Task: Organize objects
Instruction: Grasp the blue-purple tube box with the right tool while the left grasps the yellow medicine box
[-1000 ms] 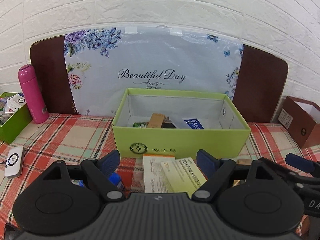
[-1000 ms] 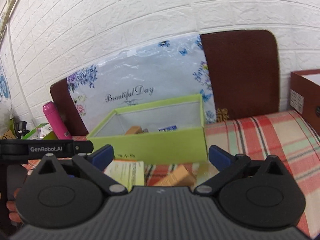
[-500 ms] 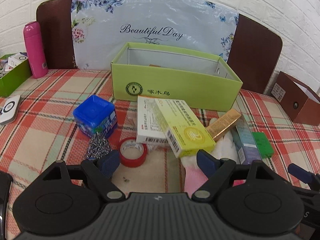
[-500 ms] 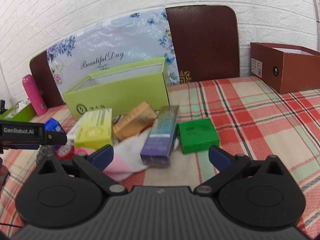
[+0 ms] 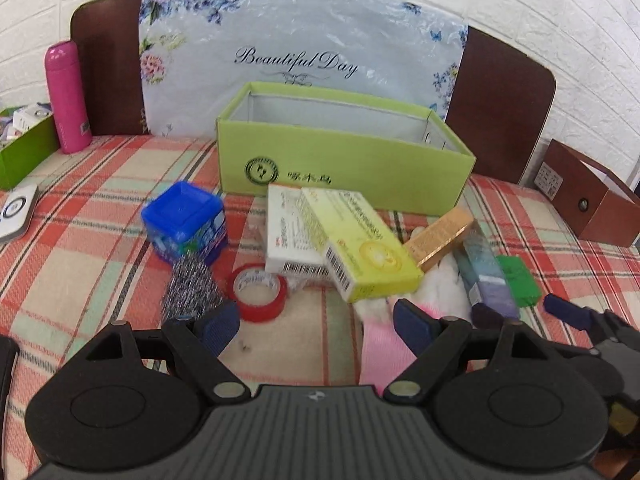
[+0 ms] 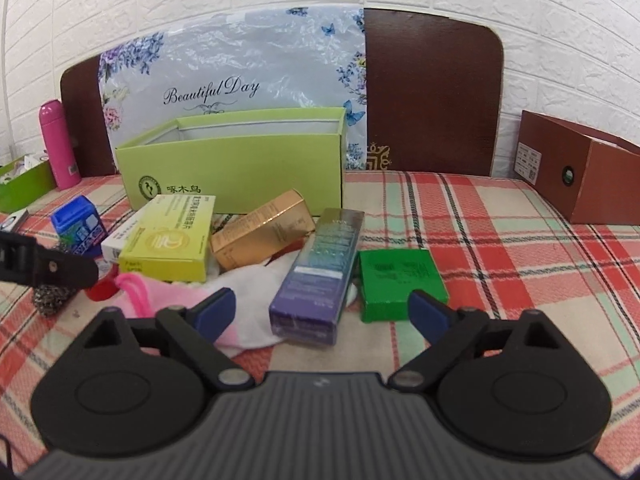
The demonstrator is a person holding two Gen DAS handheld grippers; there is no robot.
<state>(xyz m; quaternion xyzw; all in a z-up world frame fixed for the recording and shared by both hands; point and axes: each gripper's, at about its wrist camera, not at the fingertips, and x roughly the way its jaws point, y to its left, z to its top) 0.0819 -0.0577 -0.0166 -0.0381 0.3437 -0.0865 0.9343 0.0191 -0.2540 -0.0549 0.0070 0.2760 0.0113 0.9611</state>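
While both tools hung over the plaid tablecloth, the left gripper stood wide apart with nothing between its blue pads, bare cloth showing in the gap and a red tape roll just past its left pad. The right gripper was also spread, its jaws closing, and the near end of the purple box lay in the gap without either pad pressing on it. Largest on the table, the open green storage box sat at twelve o'clock of the clutter, its inside hidden by its front wall in both views. At two o'clock a brown box ran off the right edge of the right wrist view. Among the loose items, a yellow-green carton lay on top of a white carton, covering much of it; a gold box leaned beside them, and a pink and white sock lay partly under the boxes and partly behind the right tool's left finger. A flat green box touched the purple one at its three o'clock side. At ten o'clock sat a blue lidded tub, blurred, with a steel scourer just in front of it. A pink bottle stood upright at the far left, near a green tray cut off by the frame.
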